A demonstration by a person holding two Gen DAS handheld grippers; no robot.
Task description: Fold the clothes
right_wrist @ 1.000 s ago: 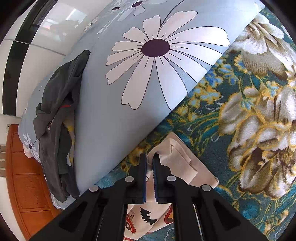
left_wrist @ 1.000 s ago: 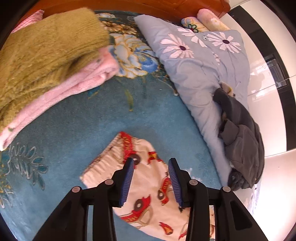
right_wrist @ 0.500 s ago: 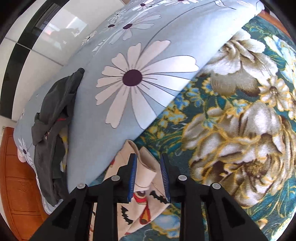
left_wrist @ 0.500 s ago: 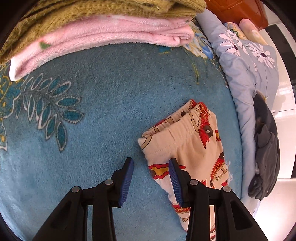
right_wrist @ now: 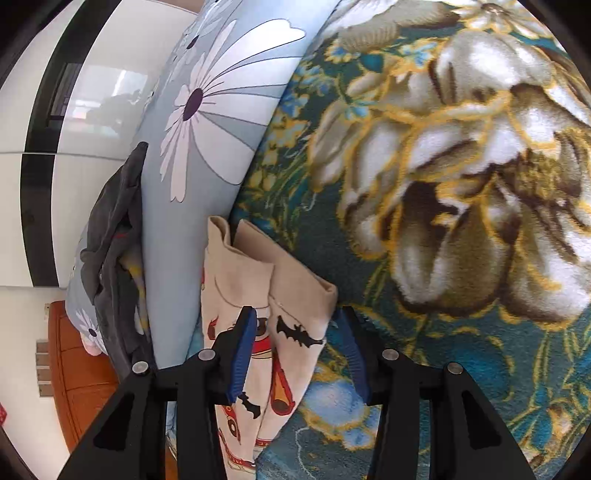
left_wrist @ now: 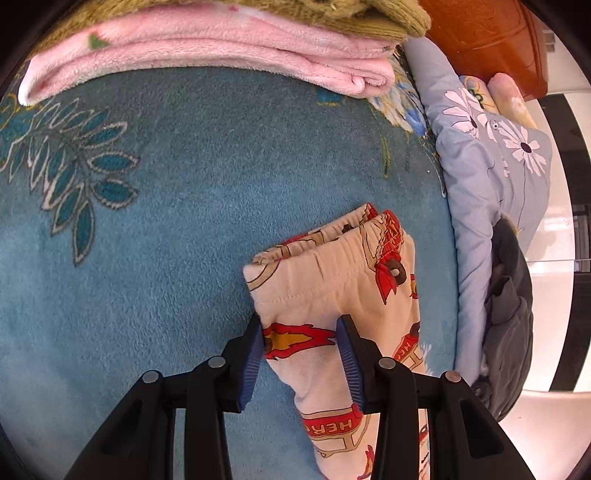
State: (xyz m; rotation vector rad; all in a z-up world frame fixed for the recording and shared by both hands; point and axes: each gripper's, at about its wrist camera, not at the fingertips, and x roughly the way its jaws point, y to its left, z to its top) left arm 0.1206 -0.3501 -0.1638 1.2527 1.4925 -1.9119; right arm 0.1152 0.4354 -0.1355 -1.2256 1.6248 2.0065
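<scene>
A pair of cream child's trousers (left_wrist: 332,280) with red fire-truck prints lies folded lengthwise on the blue floral blanket (left_wrist: 166,229). In the left wrist view my left gripper (left_wrist: 300,334) is open, its jaws on either side of the trousers just below the elastic waistband. In the right wrist view my right gripper (right_wrist: 293,326) is open over the two leg cuffs of the trousers (right_wrist: 266,280), which lie flat beside the grey quilt.
A folded pink fleece (left_wrist: 207,48) under an olive knit sweater (left_wrist: 362,14) lies at the far side of the blanket. A grey daisy-print quilt (left_wrist: 491,177) runs along one side with dark grey clothing (left_wrist: 509,314) on it. A wooden headboard (left_wrist: 484,33) stands beyond.
My right gripper has opened and let go of the leg cuffs, which now lie flat. My left gripper has moved along the trousers to the waistband end and straddles them.
</scene>
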